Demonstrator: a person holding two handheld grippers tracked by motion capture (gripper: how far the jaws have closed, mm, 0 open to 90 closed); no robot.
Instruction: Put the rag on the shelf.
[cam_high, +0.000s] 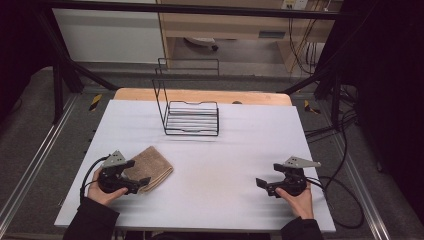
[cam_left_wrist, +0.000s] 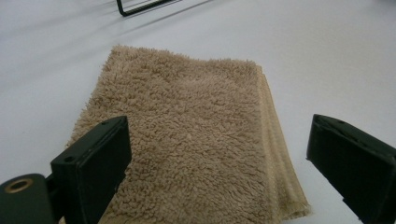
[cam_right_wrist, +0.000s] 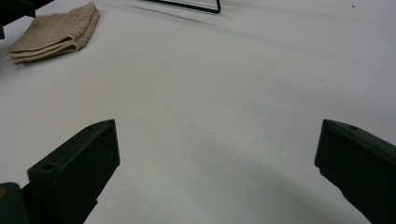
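Rack (cam_high: 192, 117) behind towel (cam_high: 152, 167) (folded)

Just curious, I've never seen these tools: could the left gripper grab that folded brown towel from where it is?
Probably yes. The left gripper is open right over the folded towel, one jaw at each side, nothing between.

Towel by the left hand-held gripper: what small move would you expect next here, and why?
Probably the left hand-held gripper eases forward and down, then closes on the towel. Its jaws stand wide open with the folded towel lying flat between and ahead of them, not yet gripped. The right hand-held gripper sits open over bare table, and the wire rack stands empty behind, a likely destination.
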